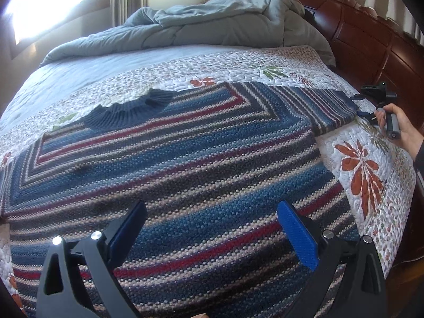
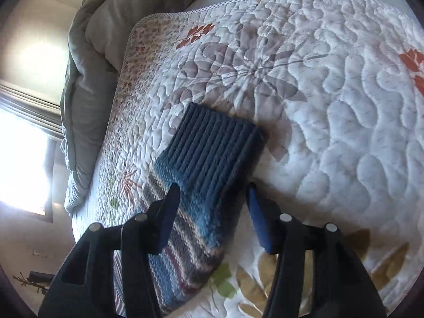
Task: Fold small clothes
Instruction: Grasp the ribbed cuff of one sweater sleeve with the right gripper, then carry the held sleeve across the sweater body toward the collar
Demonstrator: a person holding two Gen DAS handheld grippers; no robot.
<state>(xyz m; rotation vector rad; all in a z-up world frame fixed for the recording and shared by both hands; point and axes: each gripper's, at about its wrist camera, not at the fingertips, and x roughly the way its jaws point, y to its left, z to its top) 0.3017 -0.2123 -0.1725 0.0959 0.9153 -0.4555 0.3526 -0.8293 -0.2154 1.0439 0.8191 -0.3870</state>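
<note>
A striped knit sweater [image 1: 190, 159] in blue, red, grey and cream lies flat on the bed, its dark ribbed collar [image 1: 127, 111] toward the far side. My left gripper [image 1: 212, 217] is open and empty, hovering above the sweater's body. The sweater's right sleeve [image 1: 326, 103] stretches out to the right. My right gripper [image 2: 212, 198] is open, its jaws on either side of that sleeve near the dark ribbed cuff [image 2: 220, 137]. The right gripper also shows in the left wrist view [image 1: 371, 106], held in a hand at the sleeve's end.
A white floral quilt [image 2: 331, 106] covers the bed under the sweater. A grey duvet [image 1: 212, 23] is bunched at the far side. A dark wooden headboard [image 1: 371, 39] runs along the right. A bright window [image 1: 53, 0] is at the far left.
</note>
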